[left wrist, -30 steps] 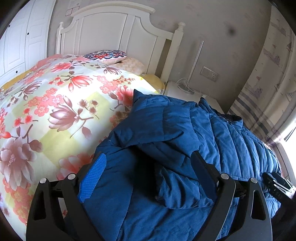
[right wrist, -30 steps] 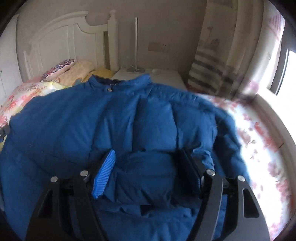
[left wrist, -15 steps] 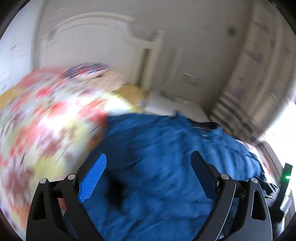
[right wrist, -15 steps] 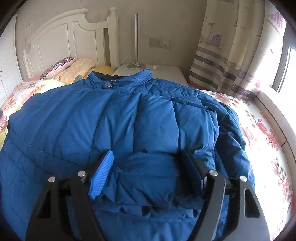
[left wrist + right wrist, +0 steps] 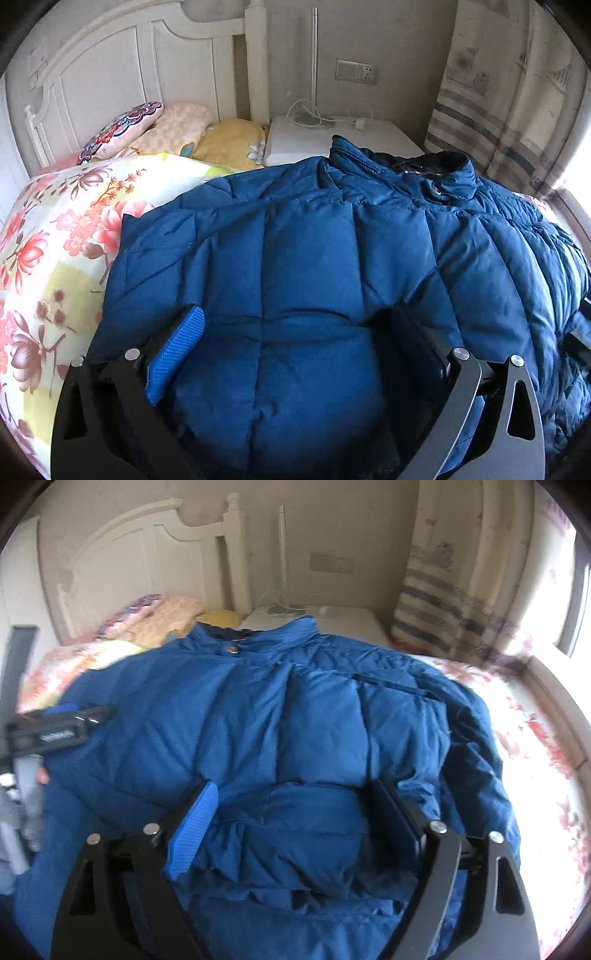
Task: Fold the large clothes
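The blue padded jacket (image 5: 314,258) lies spread on the bed's floral quilt (image 5: 55,240), collar at the far end. Left claw (image 5: 295,347) and right claw (image 5: 291,812) have just been opening; both stand spread, fabric between the jaws, not pinched.

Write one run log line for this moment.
left gripper: open, over jacket | right gripper: open, cuff between | bed

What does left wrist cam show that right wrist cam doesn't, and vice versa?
Left wrist only: a clear wall socket, and the floral quilt in sharp detail left of the jacket.
Right wrist only: the left gripper from outside, at the jacket's left edge, and the bright windowsill.
Both: the blue puffer jacket spread on the bed, white headboard, pillows, nightstand, striped curtain, each camera's own jaws open over the fabric.
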Demonstrator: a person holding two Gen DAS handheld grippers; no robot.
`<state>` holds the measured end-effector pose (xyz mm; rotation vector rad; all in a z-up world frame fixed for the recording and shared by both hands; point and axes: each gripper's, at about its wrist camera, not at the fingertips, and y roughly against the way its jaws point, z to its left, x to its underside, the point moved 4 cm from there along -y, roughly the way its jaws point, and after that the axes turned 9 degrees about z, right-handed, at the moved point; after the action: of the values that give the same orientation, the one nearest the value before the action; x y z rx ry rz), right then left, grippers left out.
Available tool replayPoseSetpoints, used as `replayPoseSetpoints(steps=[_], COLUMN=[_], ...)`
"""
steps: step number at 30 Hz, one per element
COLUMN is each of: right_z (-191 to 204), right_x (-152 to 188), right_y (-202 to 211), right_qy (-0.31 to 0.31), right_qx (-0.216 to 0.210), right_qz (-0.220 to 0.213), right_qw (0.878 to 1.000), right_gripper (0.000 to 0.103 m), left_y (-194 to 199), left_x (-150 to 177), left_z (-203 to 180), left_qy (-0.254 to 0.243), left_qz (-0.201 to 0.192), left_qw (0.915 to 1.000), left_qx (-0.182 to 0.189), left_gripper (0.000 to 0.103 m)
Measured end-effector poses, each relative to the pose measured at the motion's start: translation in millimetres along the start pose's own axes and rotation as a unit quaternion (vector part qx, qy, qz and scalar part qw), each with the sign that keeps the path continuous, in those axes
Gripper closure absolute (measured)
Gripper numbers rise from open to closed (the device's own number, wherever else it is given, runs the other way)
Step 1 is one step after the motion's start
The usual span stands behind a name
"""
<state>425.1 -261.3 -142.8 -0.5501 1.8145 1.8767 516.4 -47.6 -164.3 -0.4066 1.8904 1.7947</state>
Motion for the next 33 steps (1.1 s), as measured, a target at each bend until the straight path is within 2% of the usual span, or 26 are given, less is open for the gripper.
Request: replayPoseSetpoints(steps=[1,2,3,5,7,9,10,11,12,16,18,20,22,23,24,29,31,33], right_z=[-4,-10,-15,-15,-5,8,15,19,22,23,12,-12,-33,-39,-39,-42,-41,-32], right_x=[-3,-7,-13,-28,-46,-61,-64,-63,-61,-64,-67,-70,-67,-59,-53,-50,-48,-43], right_y=[5,14,23,33,26,2,-18,-37,-50,-49,-31,-15,-19,-34,-43,-34,-13,13], right_qy=[-0.017,-0.045,-0.071,-0.083,-0.063,-0.028,-0.006,0.013,0.028,0.023,0.016,-0.025,-0.053,-0.044,-0.023,-0.035,-0.05,-0.042], right_qx=[-0.018,-0.031,-0.032,-0.025,-0.019,-0.001,0.022,0.042,0.05,0.039,0.045,0.057,0.051,0.048,0.04,0.03,0.044,0.041], right_qz=[-0.005,-0.025,-0.047,-0.078,-0.076,-0.038,-0.01,0.013,0.025,0.055,0.028,-0.011,-0.003,0.02,0.015,0.022,0.004,-0.039], right_qw=[1.0,0.998,0.996,0.993,0.995,0.999,1.0,0.999,0.998,0.997,0.998,0.998,0.997,0.998,0.999,0.999,0.998,0.998], right_gripper=[0.023,0.035,0.038,0.038,0.038,0.037,0.037,0.03,0.028,0.029,0.031,0.031,0.031,0.03,0.029,0.03,0.03,0.027], left_y=[0,0,1,1,3,4,5,6,6,6,6,6,6,6,6,6,6,6], left_x=[1,1,0,-1,-2,-2,-2,-1,-1,-2,-2,-2,-2,-2,-2,-2,-1,-1], left_z=[-1,-1,-2,-3,-3,-2,-1,-1,0,1,1,1,1,0,1,1,2,2], left_qy=[0.0,0.001,0.002,0.004,0.006,0.008,0.009,0.012,0.014,0.015,0.015,0.016,0.016,0.016,0.016,0.016,0.016,0.017], left_qz=[-0.001,-0.002,-0.002,-0.003,-0.004,-0.007,-0.009,-0.01,-0.01,-0.01,-0.011,-0.013,-0.013,-0.013,-0.013,-0.013,-0.013,-0.013], left_qw=[1.0,1.0,1.0,1.0,1.0,0.9999,0.9999,0.9999,0.9999,0.9998,0.9998,0.9998,0.9998,0.9998,0.9998,0.9998,0.9998,0.9998], left_qx=[-0.001,-0.001,-0.001,-0.002,-0.003,-0.003,-0.002,0.0,0.001,0.002,0.002,0.003,0.004,0.003,0.003,0.004,0.004,0.004], left_gripper=[0.006,0.006,0.006,0.005,0.005,0.005,0.005,0.005,0.005,0.005,0.005,0.005,0.005,0.005,0.005,0.005,0.005,0.005])
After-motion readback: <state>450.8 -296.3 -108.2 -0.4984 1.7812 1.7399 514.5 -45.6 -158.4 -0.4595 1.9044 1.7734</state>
